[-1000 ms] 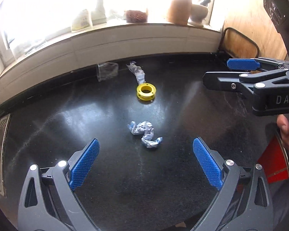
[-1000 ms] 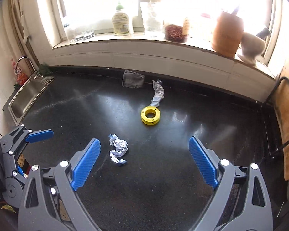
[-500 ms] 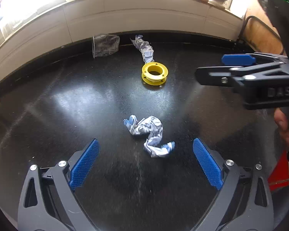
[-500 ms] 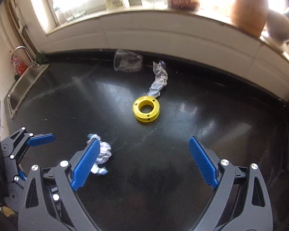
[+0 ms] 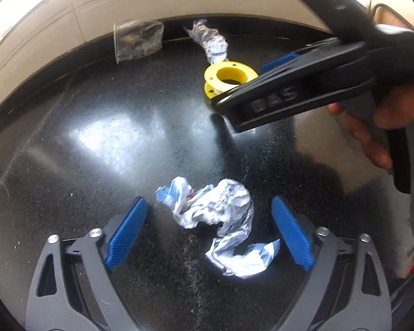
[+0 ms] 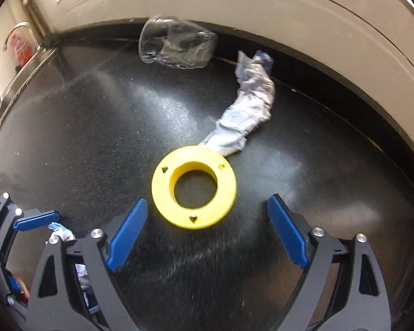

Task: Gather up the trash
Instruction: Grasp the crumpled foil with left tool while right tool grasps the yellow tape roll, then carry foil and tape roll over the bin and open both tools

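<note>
Partly hidden, the yellow spool (image 5: 225, 78) sits behind the right claw (image 5: 265, 71) in the left wrist view, whose black body crosses over the spool's near and right edges. Only one blue pad of that claw shows there, so its spread cannot be read from that side. The right wrist view settles it: the right claw (image 6: 207, 237) has its fingers wide apart, low over the black bench (image 6: 82, 138), with the yellow spool (image 6: 193, 187) lying just ahead between the blue pads and touching neither.

The left claw (image 5: 210, 231) is likewise spread wide, and the crumpled foil wrapper (image 5: 220, 220) lies on the bench (image 5: 96, 143) between its pads; whether the wrapper's lower right end touches the right-hand pad is hard to tell. From the right wrist view the left claw (image 6: 36, 218) is cut off at the lower left corner, and only a scrap of the crumpled foil wrapper (image 6: 62, 233) shows past the right claw's frame.

Further back, a twisted wrapper (image 6: 248, 110) runs from near the wall down to the spool's far rim, its end appearing to meet it. A clear plastic cup (image 6: 176, 45) lies on its side against the wall base, blurred. A sink (image 6: 16, 82) edge and tap show at the far left.
</note>
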A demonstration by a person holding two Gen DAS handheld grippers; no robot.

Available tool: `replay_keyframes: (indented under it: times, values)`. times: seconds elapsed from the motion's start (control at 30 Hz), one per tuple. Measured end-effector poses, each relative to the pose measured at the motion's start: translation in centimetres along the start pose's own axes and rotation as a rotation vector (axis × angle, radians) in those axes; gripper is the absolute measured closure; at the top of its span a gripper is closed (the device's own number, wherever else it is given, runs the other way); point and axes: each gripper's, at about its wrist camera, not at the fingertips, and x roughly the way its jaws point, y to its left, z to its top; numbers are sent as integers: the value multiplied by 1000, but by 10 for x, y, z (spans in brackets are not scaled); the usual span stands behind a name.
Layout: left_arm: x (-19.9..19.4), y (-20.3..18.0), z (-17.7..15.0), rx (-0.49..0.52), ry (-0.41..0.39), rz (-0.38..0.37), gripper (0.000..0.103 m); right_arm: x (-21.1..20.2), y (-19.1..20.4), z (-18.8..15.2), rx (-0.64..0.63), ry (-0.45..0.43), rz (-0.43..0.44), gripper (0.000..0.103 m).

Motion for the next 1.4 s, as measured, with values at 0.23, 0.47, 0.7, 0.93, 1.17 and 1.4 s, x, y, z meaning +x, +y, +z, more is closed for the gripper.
replay_keyframes:
  times: [0.23,0.47,0.7,0.93,1.17,1.4]
  values:
    - [-4,-11,4,46,-17,14,60,1,1,8,-17,-27,-4,48]
    - [-29,-9,13,35,-34,9,61,-39,5,-2,24,-73,-5,48]
    - [-79,-2,16,-9,-72,11,61,-111,16,-26,81,-170,-17,48]
    - [-100,9,11,-61,-77,19,61,-150,26,-58,121,-188,-50,48]
    - [-118,11,5,-57,-98,30,61,-163,37,-74,125,-194,-63,48]
    - [-134,31,-4,-126,-122,65,61,-165,59,-66,68,-196,-38,48]
